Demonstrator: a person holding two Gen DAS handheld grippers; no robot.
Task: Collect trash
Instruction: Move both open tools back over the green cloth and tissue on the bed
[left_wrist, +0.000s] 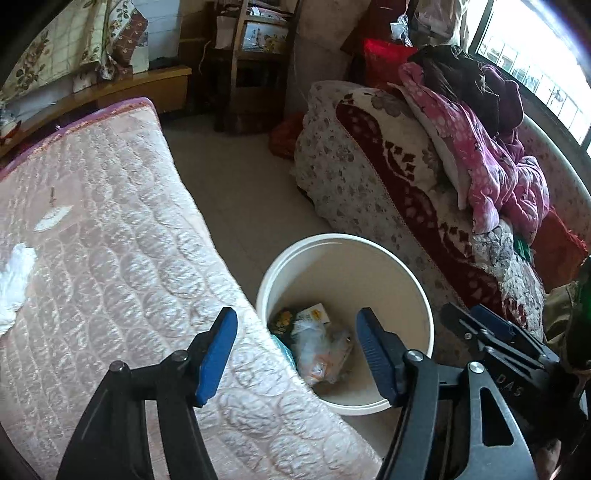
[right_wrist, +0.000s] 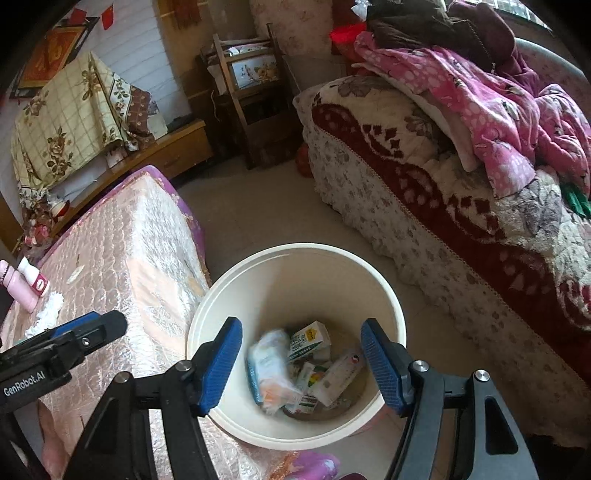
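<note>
From the right wrist view, at nine o'clock the mattress (right_wrist: 122, 236) edge touches the white bucket (right_wrist: 221, 295) rim. The left gripper (left_wrist: 297, 349) and right gripper (right_wrist: 301, 356) both hover over the bucket, fingers wide, nothing between them. Trash (right_wrist: 295, 365) lies in the bucket's bottom at six o'clock. Bare floor (right_wrist: 258, 206) runs toward twelve o'clock; the sofa (right_wrist: 424, 221) closes three o'clock.
</note>
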